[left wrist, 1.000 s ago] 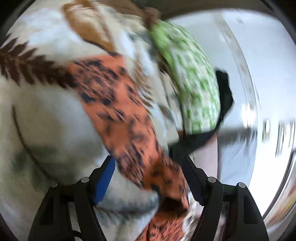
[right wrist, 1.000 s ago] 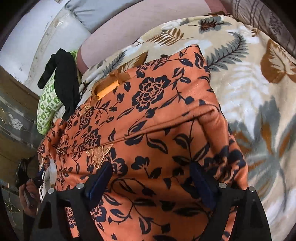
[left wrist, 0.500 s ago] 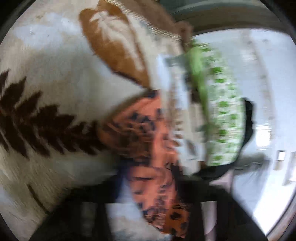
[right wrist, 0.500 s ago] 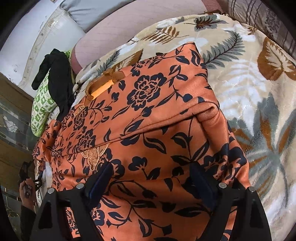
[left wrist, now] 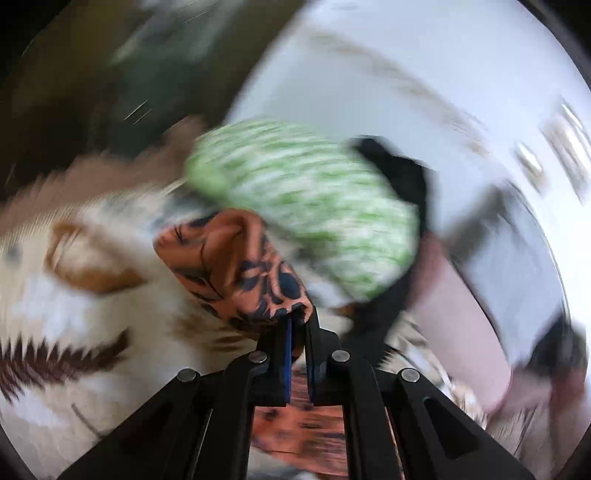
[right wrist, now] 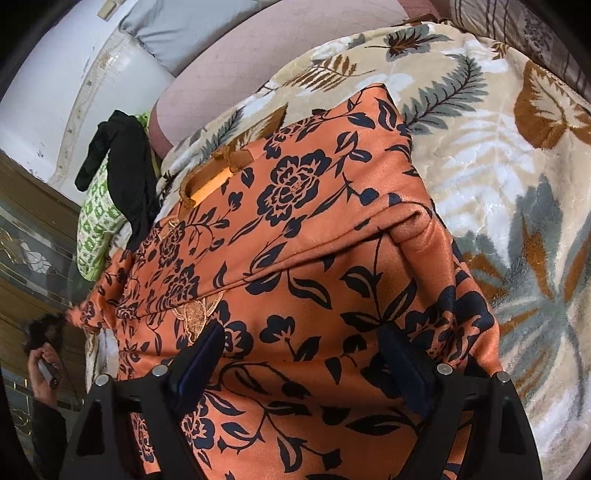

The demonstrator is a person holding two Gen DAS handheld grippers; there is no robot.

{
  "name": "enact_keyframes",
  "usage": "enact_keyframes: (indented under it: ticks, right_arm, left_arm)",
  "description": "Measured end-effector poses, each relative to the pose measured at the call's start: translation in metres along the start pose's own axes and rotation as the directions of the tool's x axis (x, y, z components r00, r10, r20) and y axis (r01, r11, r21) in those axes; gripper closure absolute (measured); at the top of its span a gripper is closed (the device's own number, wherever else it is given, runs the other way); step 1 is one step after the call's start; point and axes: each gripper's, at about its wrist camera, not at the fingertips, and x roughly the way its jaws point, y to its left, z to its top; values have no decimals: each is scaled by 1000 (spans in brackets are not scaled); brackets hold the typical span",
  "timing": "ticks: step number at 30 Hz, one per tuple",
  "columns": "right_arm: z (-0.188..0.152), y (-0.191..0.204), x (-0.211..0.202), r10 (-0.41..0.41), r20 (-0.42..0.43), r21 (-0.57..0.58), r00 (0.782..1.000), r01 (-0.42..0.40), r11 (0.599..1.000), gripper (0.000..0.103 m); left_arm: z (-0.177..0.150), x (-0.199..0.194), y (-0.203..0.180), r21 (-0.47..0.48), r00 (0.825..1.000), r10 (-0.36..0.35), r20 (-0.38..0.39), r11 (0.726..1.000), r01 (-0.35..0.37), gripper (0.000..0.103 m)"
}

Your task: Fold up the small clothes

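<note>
An orange garment with a dark flower print (right wrist: 317,258) lies spread and partly folded on a leaf-patterned blanket (right wrist: 517,177). My right gripper (right wrist: 299,354) hovers just above its near part, jaws wide apart, nothing between them. In the blurred left wrist view, my left gripper (left wrist: 297,321) is shut on a bunched edge of the same orange garment (left wrist: 240,266) and holds it lifted off the blanket (left wrist: 74,288). In the right wrist view that lifted edge (right wrist: 85,310) shows at the far left.
A green-and-white patterned pillow (right wrist: 96,229) (left wrist: 314,206) with a black cloth (right wrist: 125,166) draped on it sits at the bed's left end. A pink sheet (right wrist: 280,62) and a grey pillow (right wrist: 184,29) lie beyond. A person's hand (right wrist: 40,365) shows lower left.
My left gripper closed on the orange garment's edge, then rose and rolled, pulling the cloth up. The right gripper kept still and open.
</note>
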Motion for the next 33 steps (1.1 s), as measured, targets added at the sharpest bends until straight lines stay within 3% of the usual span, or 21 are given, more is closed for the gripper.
enact_keyframes:
  ticks: [2,5,8,10,12,13,16,17,20,23,25,28,29,31,33]
  right_arm:
    - [0,-1,0,6,5,3,1000,-6,1000,16]
    - [0,-2,-2,21,9,10,1000,-21,1000,16]
    - [0,-6,-4,43,13,25,999,-43,999,16]
    - [0,-7,-5,54,13,35,998,-54,998,16]
    - [2,-8,-6,64,3,44,998,-64,997,16]
    - [3,-8,-8,72,-2,49,997,-71,996,16]
    - [9,-8,-23,107,18,46,994,-108,993,16]
    - [11,-7,-29,117,34,39,993,-118,992,16]
    - [24,-7,-41,146,71,54,987,-150,987,15]
    - [44,-8,-37,162,76,91,984,-169,982,15]
    - [58,-8,-25,184,59,132,981,-190,973,15]
    - [89,1,-3,154,32,109,988,-157,982,14]
    - [97,5,6,129,6,85,992,-129,988,14]
    - [110,8,29,6,-42,46,999,-4,999,15]
    - [115,19,57,-72,-122,-36,990,68,997,20]
  left_arm:
    - [-12,-11,-59,149,998,-61,14,987,58,98]
    - [-50,-22,-148,334,985,-173,-6,928,165,98]
    - [-106,-20,-231,451,951,-289,-114,838,309,97]
    - [-159,-6,-279,527,912,-316,-261,745,409,94]
    - [-197,7,-294,555,877,-295,-379,686,471,66]
    - [-213,13,-289,555,868,-271,-417,680,479,55]
    - [-215,27,-252,518,883,-212,-419,743,424,52]
    - [-206,34,-227,488,895,-176,-410,787,378,46]
    - [-187,53,-170,459,931,-54,-362,858,228,41]
    - [-180,70,-117,450,929,73,-363,887,106,41]
    - [-181,80,-90,439,918,114,-379,895,71,41]
    - [-190,90,-67,429,903,139,-406,902,55,41]
    - [-193,95,-63,419,897,136,-420,906,59,41]
    - [-198,103,-56,393,890,117,-440,917,74,41]
    - [-198,101,-50,371,888,102,-449,925,82,41]
